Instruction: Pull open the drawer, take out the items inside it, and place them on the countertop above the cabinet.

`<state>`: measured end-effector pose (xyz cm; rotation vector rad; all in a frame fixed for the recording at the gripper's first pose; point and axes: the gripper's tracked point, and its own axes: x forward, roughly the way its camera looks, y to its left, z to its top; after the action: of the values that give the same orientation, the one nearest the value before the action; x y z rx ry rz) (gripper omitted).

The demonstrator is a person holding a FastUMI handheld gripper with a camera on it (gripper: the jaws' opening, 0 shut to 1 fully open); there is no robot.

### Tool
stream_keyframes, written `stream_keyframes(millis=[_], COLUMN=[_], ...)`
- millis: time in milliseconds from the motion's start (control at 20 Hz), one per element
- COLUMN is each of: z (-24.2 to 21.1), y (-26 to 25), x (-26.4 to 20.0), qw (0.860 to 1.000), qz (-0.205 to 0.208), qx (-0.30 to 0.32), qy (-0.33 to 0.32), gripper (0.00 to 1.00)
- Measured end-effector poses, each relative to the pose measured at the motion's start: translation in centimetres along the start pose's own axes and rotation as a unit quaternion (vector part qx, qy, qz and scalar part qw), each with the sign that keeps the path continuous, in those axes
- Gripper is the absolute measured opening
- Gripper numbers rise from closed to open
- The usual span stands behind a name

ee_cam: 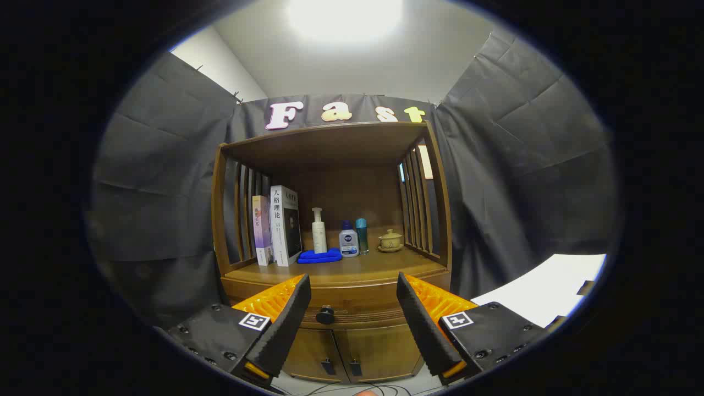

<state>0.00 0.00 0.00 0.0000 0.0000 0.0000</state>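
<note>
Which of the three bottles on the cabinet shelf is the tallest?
The white pump bottle, standing behind the blue cloth; the short white bottle and teal bottle beside it are lower. The gripper is open.

The gripper view looks forward and level at the wooden cabinet [335, 286] from a short way off. Its spread fingers [286, 324] frame the drawer knob [325, 315], apart from it.

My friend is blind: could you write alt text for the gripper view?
The gripper hangs open before a closed wooden drawer, its jaws flanking the round black knob. On the countertop above stand two books, bottles, a blue cloth and a lidded teacup.
</note>
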Motion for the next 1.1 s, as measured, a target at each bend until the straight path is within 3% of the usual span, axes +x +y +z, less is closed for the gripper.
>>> stream_keyframes(millis=[1100], z=[-0.04], y=[-0.66], x=[0.58], qw=[1.000], qz=[-0.009], qx=[0.004], qy=[-0.001], gripper=[0.98])
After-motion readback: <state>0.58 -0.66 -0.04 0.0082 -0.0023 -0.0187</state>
